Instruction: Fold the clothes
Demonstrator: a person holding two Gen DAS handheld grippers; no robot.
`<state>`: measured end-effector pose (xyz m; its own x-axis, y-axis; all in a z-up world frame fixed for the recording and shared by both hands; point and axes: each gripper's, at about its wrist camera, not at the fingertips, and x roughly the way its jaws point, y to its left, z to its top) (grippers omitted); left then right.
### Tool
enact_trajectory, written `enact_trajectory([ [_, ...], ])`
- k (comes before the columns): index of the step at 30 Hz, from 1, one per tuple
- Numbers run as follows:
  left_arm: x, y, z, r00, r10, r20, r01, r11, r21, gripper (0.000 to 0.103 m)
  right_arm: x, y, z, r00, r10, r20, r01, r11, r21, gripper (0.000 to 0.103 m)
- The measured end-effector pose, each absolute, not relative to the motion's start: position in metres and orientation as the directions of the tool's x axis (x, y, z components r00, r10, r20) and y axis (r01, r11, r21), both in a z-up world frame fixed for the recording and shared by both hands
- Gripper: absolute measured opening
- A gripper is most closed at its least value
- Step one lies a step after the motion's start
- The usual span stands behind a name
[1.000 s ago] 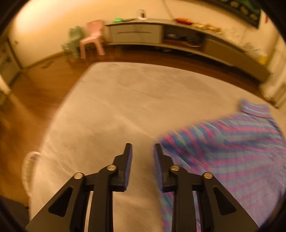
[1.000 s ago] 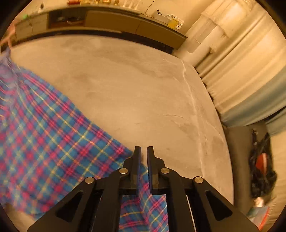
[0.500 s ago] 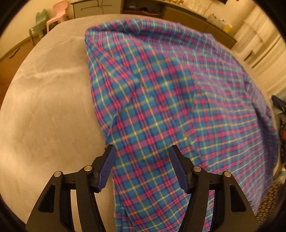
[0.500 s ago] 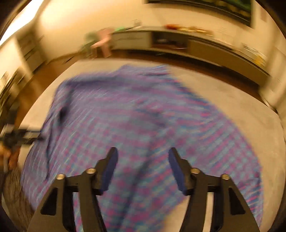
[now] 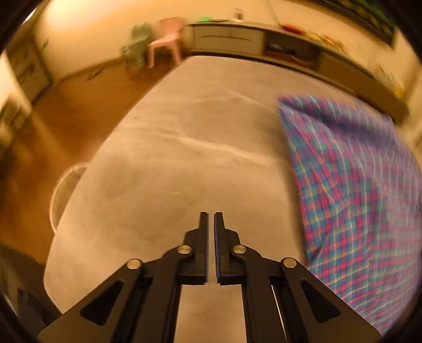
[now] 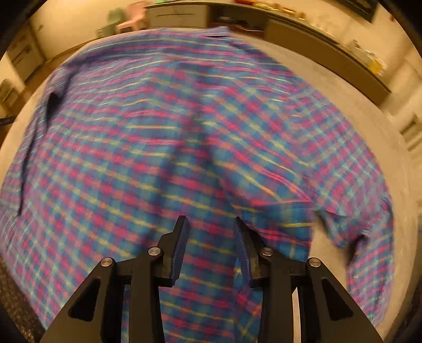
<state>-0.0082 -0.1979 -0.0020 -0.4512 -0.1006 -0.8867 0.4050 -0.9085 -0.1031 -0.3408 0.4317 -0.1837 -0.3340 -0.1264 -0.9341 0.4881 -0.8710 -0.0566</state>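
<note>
Across the grey surface (image 5: 171, 158), a plaid shirt (image 6: 184, 126) lies spread.
Left gripper (image 5: 211, 215) is pressed together on nothing, shirt at frame right; right gripper (image 6: 209, 224) is closing above the cloth.

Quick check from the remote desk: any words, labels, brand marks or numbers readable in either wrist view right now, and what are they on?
None can be read.
Plaid shirt: only the check pattern, no tag or print in view.
Dark wall hanging: coloured shapes, too blurred to read.
Items on the long low cabinet: too small and blurred to tell any label.
Left gripper and right gripper: no markings visible.
</note>
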Motion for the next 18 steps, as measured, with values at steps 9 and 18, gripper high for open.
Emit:
enact_trajectory([
  [9, -0.020, -0.102, -0.049, -0.364, 0.177, -0.914, 0.232, -0.934, -0.273, 0.072, -0.347, 0.437, -0.185, -0.374, -0.086, -0.923, 0.470, -0.876, -0.108, 0.038],
  [18, -0.041, -0.097, -0.043, -0.418, 0.047, -0.907, 0.185, -0.973, -0.136, 0.007, -0.347, 0.440, -0.183, -0.362, -0.095, -0.928, 0.438, -0.895, -0.080, 0.040],
])
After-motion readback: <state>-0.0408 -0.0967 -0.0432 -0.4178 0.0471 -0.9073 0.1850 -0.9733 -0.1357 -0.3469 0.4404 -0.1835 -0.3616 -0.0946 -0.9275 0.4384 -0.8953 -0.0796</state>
